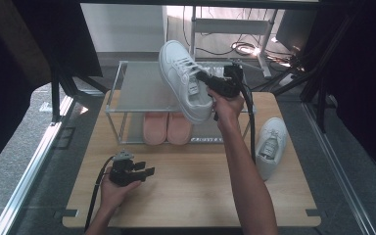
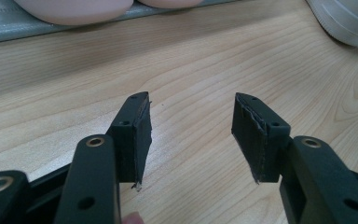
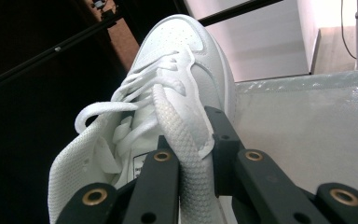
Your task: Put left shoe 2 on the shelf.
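Right gripper view: jaws pinch sneaker collar.

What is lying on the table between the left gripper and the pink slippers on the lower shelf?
Nothing lies there. In the high view, bare wooden table runs from the left gripper to the pink slippers; the left gripper view shows bare wood too.

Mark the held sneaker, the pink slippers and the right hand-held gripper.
held sneaker [image 1: 178, 73], high view, laces.
pink slippers [image 1: 167, 128], high view, where the pair meets.
right hand-held gripper [image 3: 193, 154], right gripper view, between the jaws.
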`<control>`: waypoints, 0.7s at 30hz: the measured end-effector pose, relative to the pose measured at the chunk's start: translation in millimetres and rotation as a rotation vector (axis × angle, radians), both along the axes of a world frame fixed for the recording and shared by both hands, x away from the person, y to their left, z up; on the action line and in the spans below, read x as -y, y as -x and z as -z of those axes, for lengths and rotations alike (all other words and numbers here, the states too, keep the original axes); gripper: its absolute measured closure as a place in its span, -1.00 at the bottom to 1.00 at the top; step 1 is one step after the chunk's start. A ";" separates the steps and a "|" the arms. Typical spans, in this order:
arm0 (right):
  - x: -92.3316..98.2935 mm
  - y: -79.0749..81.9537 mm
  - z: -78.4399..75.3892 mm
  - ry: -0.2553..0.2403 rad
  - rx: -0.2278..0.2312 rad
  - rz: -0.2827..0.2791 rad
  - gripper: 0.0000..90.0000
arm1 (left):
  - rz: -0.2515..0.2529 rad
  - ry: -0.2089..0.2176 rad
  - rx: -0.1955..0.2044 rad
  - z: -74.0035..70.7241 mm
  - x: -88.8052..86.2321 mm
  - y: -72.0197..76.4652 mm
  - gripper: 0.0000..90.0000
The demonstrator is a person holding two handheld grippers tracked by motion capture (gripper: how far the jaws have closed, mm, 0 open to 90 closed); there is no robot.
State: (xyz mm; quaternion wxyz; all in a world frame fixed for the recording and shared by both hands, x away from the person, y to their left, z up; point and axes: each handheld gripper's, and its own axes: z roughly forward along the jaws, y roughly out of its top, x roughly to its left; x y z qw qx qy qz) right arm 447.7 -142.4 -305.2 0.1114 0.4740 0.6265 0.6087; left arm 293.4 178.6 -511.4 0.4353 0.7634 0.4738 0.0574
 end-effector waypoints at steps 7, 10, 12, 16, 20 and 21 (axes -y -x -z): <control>-11.8 -8.6 -6.5 0.004 -0.014 0.032 0.84 | 0.000 0.005 0.002 -0.6 0.6 0.3 0.07; -17.6 -16.2 -8.1 0.004 -0.027 0.049 0.84 | 0.002 0.004 0.003 -0.4 1.0 0.4 0.07; -22.1 -21.7 -8.0 -0.002 -0.036 0.061 0.84 | 0.003 0.006 0.001 -0.1 1.2 0.3 0.07; -32.9 -32.2 -5.6 -0.009 -0.058 0.091 0.84 | 0.004 0.007 0.000 0.4 0.3 -0.3 0.07; -44.9 -41.4 -2.4 -0.011 -0.081 0.110 0.83 | 0.004 0.010 0.001 0.4 -1.3 -0.5 0.07; -48.0 -44.3 -0.7 -0.007 -0.086 0.114 0.83 | 0.003 0.011 0.000 0.5 -1.3 -0.5 0.07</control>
